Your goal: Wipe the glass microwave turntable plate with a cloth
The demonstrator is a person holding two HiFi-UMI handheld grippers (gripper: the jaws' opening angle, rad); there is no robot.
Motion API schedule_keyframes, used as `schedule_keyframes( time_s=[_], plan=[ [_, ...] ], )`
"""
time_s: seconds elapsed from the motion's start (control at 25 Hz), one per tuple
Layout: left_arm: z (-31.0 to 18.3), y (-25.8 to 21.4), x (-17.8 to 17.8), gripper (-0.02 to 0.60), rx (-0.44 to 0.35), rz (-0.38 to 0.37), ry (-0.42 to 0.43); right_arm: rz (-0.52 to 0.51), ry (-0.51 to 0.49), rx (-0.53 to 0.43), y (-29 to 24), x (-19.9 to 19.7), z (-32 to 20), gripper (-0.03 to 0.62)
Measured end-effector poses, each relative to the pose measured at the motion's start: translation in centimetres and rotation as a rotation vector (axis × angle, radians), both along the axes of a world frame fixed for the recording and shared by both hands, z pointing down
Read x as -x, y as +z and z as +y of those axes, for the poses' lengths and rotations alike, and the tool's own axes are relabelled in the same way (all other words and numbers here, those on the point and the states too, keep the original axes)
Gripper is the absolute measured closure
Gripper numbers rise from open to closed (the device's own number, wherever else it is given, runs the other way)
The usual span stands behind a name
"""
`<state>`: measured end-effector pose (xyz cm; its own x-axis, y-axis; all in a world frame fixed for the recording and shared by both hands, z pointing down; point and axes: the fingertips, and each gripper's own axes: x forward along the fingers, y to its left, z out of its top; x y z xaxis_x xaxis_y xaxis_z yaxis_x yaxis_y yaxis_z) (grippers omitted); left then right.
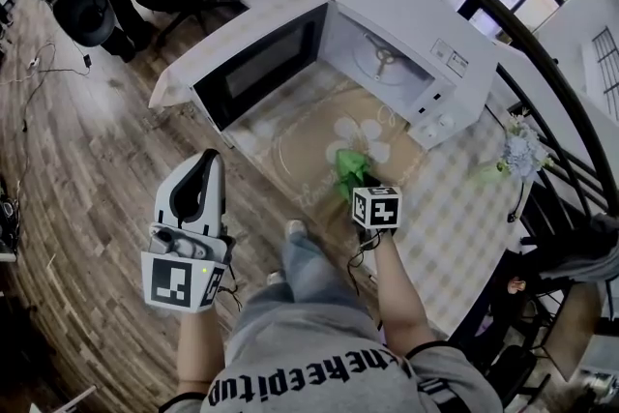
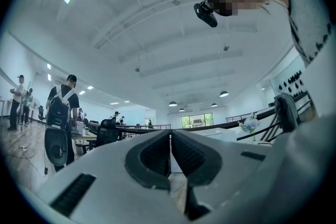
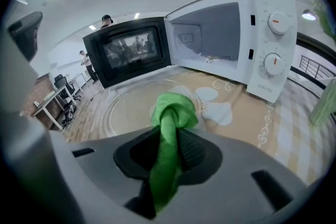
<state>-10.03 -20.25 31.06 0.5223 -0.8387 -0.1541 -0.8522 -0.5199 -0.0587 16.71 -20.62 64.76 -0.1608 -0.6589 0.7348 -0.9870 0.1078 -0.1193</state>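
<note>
Seen only in its own view, the right gripper is clamped on fuzzy cloth, round glass plate at eleven o'clock (left gripper closed, empty).

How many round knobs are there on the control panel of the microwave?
2. The upper knob is near the top of the control panel; the lower knob is just below it. No other shows.

Plate on table, before microwave
</note>
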Motion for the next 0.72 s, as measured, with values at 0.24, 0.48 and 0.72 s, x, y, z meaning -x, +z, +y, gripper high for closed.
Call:
schedule_keyframes(
  time_s=[0.24, 0.48, 0.72],
  plan=[
    [0.4, -0.4, -0.2, 0.569, -0.009, 0.001, 0.008, -0.023, 0.017, -0.045, -1.8, 0.5, 0.3, 0.508],
    [1.1, -1.1, -0.1, 0.569, -0.021, 0.011, 0.014, -0.053, 0.006, -0.171, -6.3, 1.6, 0.6, 0.507],
    [2.0, -2.0, 0.0, 0.569, -0.036, 0.015, 0.021, -0.059, -0.026, -0.296, -11.3, 2.9, 1.1, 0.505]
  ],
)
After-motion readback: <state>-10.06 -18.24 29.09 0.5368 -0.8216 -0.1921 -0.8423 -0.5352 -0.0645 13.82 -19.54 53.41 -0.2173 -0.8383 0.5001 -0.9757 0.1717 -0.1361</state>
